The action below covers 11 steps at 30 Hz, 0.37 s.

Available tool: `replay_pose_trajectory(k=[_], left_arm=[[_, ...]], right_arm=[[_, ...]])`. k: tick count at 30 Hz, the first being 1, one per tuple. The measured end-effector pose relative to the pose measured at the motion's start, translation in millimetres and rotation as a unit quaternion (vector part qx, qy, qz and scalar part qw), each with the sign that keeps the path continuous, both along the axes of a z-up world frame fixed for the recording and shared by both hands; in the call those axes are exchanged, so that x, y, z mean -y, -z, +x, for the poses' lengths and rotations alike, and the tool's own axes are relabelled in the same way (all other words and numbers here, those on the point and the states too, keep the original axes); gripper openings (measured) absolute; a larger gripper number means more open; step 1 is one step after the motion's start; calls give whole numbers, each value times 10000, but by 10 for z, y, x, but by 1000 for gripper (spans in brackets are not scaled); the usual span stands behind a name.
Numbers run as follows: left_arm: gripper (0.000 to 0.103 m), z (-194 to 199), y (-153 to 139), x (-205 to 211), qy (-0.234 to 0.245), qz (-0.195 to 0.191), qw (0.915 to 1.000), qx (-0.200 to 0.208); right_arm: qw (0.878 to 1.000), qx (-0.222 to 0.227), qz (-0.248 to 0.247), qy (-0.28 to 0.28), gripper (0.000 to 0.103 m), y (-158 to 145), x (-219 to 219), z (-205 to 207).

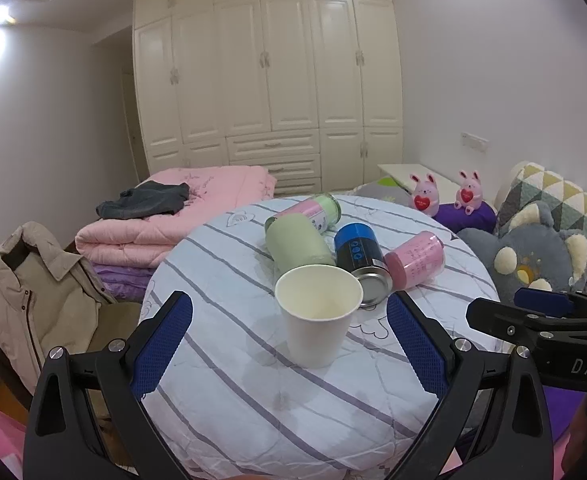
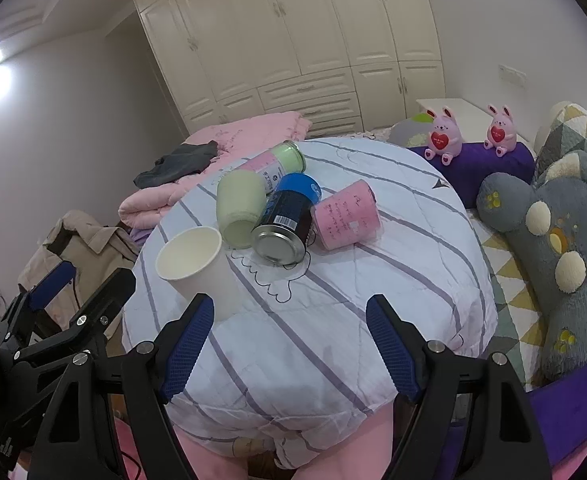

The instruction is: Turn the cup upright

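upright cup (image 1: pixel 318 316) between open left fingers (image 1: pixel 417 348)

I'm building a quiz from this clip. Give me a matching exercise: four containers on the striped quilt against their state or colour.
Things:
1. white paper cup
2. blue can
3. pink cup
4. pale green cup

States:
A. lying down, metal base toward the camera
B. upright, mouth open upward
C. lying down, right of the can
D. lying down, left of the can

Pairs: 1-B, 2-A, 3-C, 4-D

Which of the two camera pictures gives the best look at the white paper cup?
The left wrist view: the white paper cup stands upright, central, fully visible between open fingers. In the right wrist view the cup sits off to the left, its base partly hidden behind a finger.
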<state>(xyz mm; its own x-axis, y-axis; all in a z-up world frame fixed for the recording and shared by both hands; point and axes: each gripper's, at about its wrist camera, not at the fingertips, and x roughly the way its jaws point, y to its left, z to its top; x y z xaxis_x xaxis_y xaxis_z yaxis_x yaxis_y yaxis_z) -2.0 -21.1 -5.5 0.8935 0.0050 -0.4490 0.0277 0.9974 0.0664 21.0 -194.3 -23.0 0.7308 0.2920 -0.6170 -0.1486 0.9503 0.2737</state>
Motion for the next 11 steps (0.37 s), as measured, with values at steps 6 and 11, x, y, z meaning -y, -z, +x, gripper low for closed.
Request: replay_pose_trajectory(k=[6, 11], left_arm=[[99, -9, -19, 33, 2, 31, 10000, 42], [99, -23, -32, 16, -32, 7, 10000, 70]], right_arm=[[10000, 11, 10, 5, 80, -13, 20, -7], [10000, 20, -23, 10, 80, -20, 19, -10]])
